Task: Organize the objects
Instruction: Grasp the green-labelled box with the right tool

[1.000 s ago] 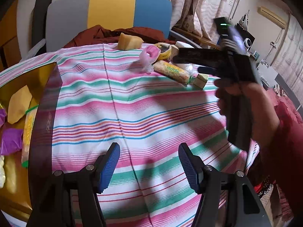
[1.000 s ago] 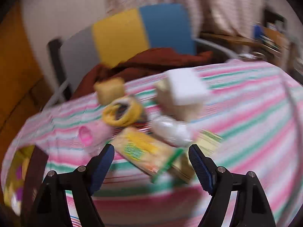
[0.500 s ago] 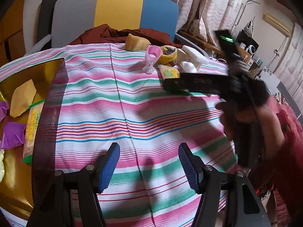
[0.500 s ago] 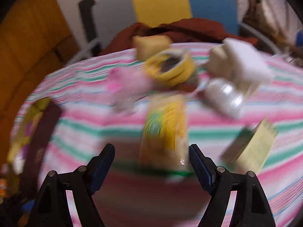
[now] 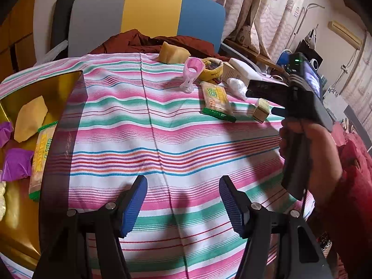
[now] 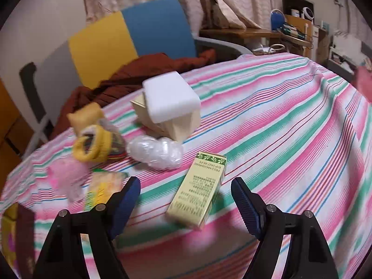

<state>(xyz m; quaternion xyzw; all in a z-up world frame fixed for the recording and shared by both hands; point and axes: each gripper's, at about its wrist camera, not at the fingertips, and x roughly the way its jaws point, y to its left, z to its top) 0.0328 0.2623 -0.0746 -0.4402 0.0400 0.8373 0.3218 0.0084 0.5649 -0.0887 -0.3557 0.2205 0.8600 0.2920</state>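
Note:
A small pale green carton (image 6: 198, 191) lies flat on the striped cloth, just ahead of my open right gripper (image 6: 186, 205), between its blue pads but untouched. In the left wrist view that carton (image 5: 261, 110) sits beside a yellow snack packet (image 5: 216, 100), under the right gripper's black body (image 5: 302, 100) held by a hand (image 5: 311, 146). My left gripper (image 5: 183, 203) hovers open and empty over bare cloth. A gold box (image 5: 25, 209) at the left holds a snack packet (image 5: 43, 158), purple wrappers and a yellow piece.
Further back on the table lie a pink funnel-like cup (image 5: 191, 74), a yellow fabric ring (image 6: 93, 146), a crumpled clear bag (image 6: 155, 152), a beige box with a white foam block (image 6: 171, 98) and a yellow sponge (image 5: 173, 52). A chair (image 5: 148, 16) with a brown garment stands behind.
The right gripper swung right, from over the yellow snack packet to the pale green carton. My left gripper stayed put.

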